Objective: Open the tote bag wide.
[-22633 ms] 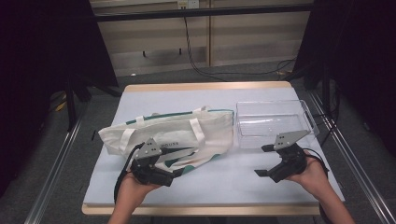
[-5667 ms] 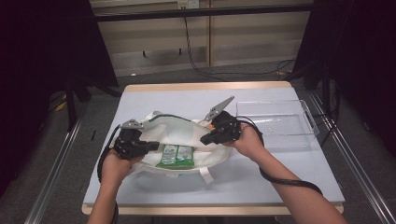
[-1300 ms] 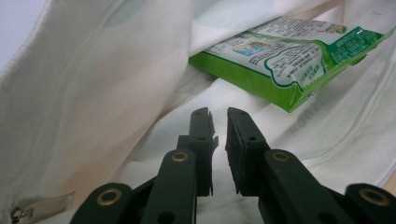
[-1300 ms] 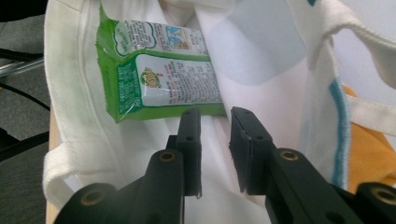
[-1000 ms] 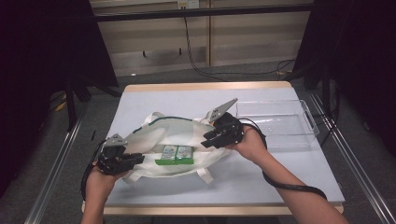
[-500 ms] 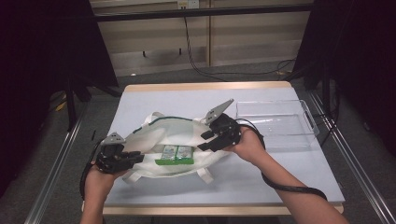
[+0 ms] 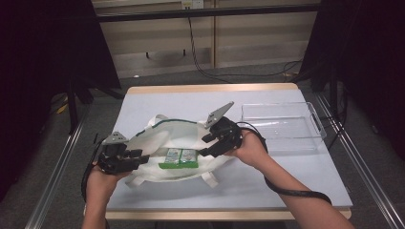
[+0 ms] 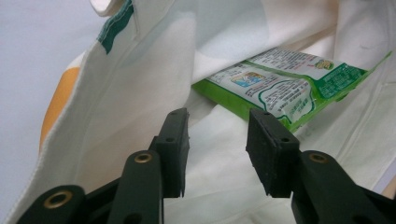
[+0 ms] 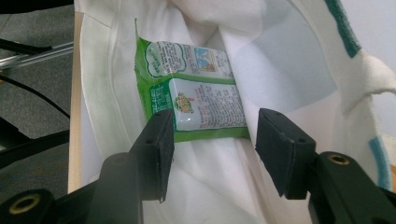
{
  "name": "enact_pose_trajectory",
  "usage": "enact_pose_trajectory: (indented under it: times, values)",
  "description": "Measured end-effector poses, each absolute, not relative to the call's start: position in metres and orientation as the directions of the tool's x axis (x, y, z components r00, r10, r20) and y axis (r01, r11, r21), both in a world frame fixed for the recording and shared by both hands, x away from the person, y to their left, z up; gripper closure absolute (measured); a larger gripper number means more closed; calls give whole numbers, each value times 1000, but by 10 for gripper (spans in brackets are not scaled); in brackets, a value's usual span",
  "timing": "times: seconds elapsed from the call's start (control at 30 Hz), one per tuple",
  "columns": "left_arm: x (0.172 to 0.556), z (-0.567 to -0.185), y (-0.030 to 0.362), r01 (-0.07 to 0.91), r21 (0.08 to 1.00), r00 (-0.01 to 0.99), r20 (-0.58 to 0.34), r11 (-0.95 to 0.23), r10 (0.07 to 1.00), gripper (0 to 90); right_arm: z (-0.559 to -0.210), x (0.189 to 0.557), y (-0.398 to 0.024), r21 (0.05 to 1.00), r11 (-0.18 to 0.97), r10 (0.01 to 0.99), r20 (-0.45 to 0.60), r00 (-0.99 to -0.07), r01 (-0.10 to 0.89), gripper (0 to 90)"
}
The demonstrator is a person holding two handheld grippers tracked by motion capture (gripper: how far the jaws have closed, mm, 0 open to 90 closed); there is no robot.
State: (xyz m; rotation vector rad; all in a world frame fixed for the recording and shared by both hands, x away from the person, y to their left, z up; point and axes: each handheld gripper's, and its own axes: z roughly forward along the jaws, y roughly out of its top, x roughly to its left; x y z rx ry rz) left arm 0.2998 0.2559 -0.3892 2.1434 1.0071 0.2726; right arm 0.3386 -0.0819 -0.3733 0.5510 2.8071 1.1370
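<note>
High view, both tools (image 7: pixel 143 155) (image 7: pixel 204 144) just opening (nothing gripped), tote bag (image 7: pixel 157 140), green packet (image 7: pixel 179 158), clear tray (image 7: pixel 282 125) beside.

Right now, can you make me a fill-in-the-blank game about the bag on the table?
1. The green packet lies inside the white ____ bag.
2. The clear plastic tray holds ____.
3. The left tongs stand ____, with nothing pinched.
4. The table top is pale ____.

Missing words: cloth; nothing; open; blue
</note>
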Motion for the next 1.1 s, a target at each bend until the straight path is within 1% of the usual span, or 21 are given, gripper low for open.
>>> enact_pose_trajectory:
  times: [0.23, 0.3, 0.57, 0.77, 0.9, 1.1]
  values:
    - [301, -384, 252, 564, 717, 670, -108, -409, 734, 507, -376, 338, -79, 678, 671, 341, 77, -937, 300, 442]
    - [301, -383, 251, 565, 712, 675, -108, -417, 729, 499, -376, 337, -78, 679, 672, 338, 74, -938, 295, 439]
    - [302, -380, 244, 560, 709, 680, -97, -429, 727, 409, -375, 334, -76, 677, 679, 325, 71, -943, 285, 420]
    - [303, -379, 240, 556, 712, 682, -95, -430, 725, 377, -375, 333, -73, 675, 684, 314, 70, -947, 277, 414]
    - [304, -381, 239, 557, 716, 675, -94, -422, 731, 338, -376, 332, -70, 678, 683, 309, 70, -949, 272, 412]
    - [305, -383, 240, 558, 708, 676, -86, -432, 732, 312, -377, 328, -65, 673, 692, 289, 75, -954, 262, 408]
